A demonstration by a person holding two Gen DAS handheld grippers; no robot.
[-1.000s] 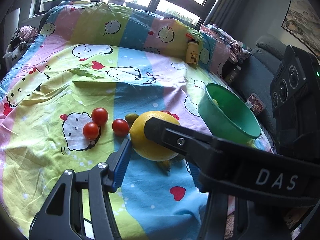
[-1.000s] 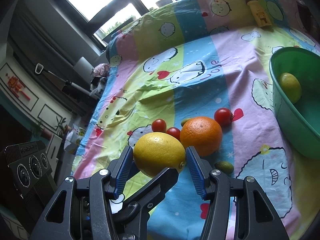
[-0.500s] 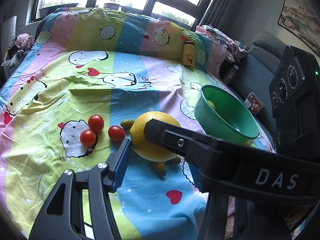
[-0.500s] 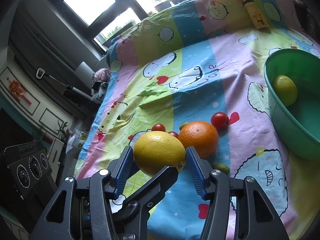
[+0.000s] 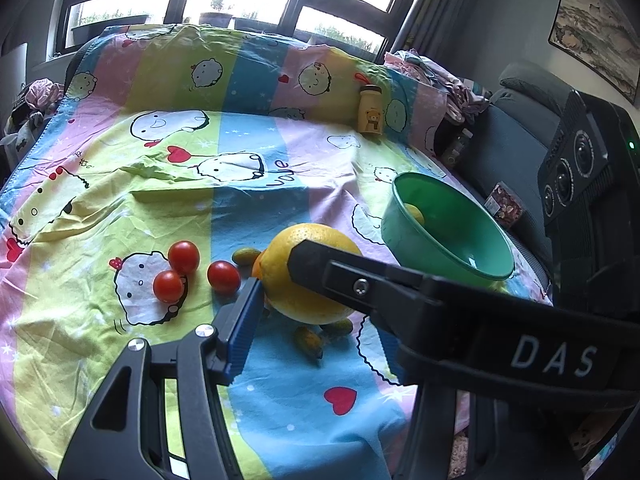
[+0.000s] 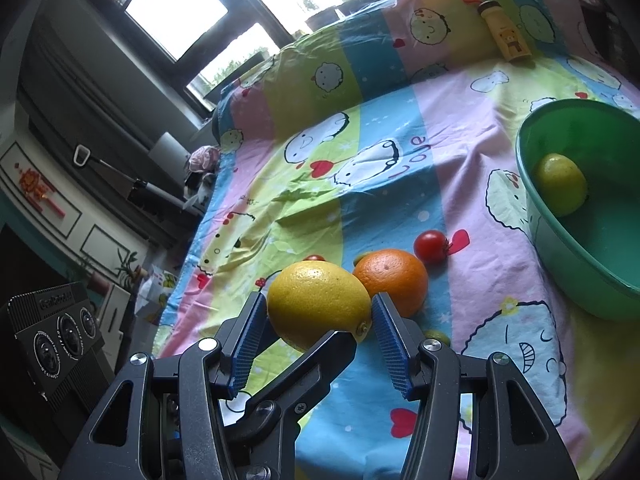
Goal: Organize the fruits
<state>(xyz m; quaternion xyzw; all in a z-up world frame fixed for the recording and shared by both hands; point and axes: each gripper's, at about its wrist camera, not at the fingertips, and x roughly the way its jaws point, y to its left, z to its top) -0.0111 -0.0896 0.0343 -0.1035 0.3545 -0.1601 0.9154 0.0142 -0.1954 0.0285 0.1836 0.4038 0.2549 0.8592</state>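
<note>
Plainly, the cartoon-print bedsheet (image 5: 120, 200) carries everything, spread flat as a soft work surface. The green plastic bowl (image 6: 528, 184) sits toward the sheet's right edge, tipped a little on the soft bedding so that its mouth faces the fruit, which suits it as the collecting place.

The large lemon (image 6: 316, 304) is the thing in hand. It is up off the sheet, above the loose fruit by the near edge. The right gripper (image 6: 318, 320) pinches it lengthwise, one blue ribbed pad (image 6: 252, 328) on its rounded side and the other against its nubbed end, probably because the long axis gives the flattest seats. The left gripper (image 5: 316, 304) lays one pad (image 5: 242, 320) against the lemon's side. One of its fingers reaches under the fruit in the right wrist view (a prop, it seems, for a heavy and slippery load). Its other pad is hidden, so whether it truly clamps cannot be told.

An orange (image 6: 392, 276) lies on the sheet just behind the lemon. A smaller yellow-green lemon (image 6: 560, 184) already rests inside the bowl against its far wall. Three cherry tomatoes (image 5: 184, 256) cluster to the left, a fourth lies beyond the orange, and a few small green fruits (image 5: 308, 338) lie beneath the lifted lemon.
</note>
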